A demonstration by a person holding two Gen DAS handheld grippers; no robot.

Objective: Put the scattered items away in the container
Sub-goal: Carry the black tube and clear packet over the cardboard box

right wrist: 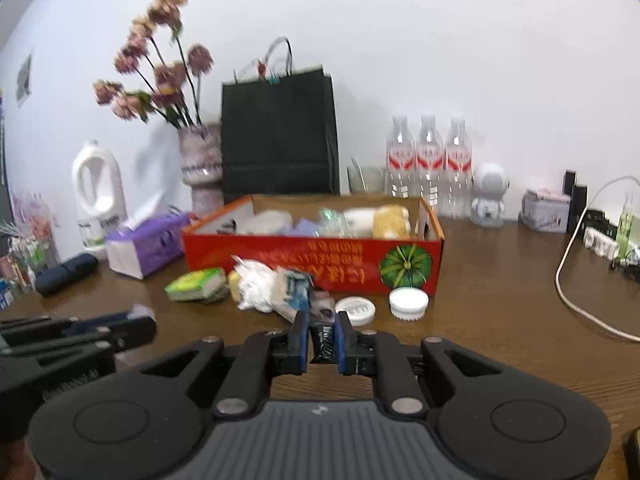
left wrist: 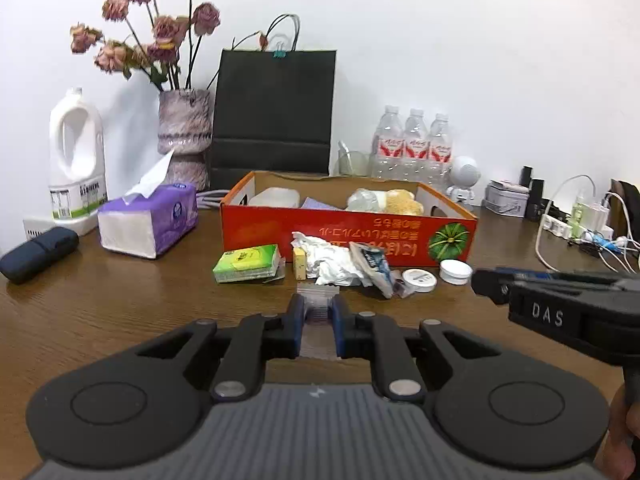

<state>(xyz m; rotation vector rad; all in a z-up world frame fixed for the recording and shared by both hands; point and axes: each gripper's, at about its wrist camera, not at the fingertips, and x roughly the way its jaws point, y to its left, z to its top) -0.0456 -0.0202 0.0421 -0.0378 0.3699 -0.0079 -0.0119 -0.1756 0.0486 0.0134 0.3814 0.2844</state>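
The red cardboard box (left wrist: 280,232) stands mid-table and holds a white tub, a clear bottle and a yellow plush. Along its front lie a green tissue pack (left wrist: 247,263), a yellow block (left wrist: 299,265), a crumpled white tissue (left wrist: 330,260), a blue-white wrapper (left wrist: 374,266) and two white lids (left wrist: 419,280). My left gripper (left wrist: 318,302) is shut on a small clear plastic bag (left wrist: 319,291), short of the pile. My right gripper (right wrist: 322,320) is shut on a small dark packet (right wrist: 322,342), just before the lids (right wrist: 355,310) and the box (right wrist: 224,248).
Behind the box stand a black paper bag (left wrist: 274,112), a vase of dried flowers (left wrist: 185,132) and three water bottles (left wrist: 414,148). A purple tissue box (left wrist: 148,220), white jug (left wrist: 77,156) and dark case (left wrist: 38,254) are at left. Cables and a power strip (left wrist: 576,226) are at right.
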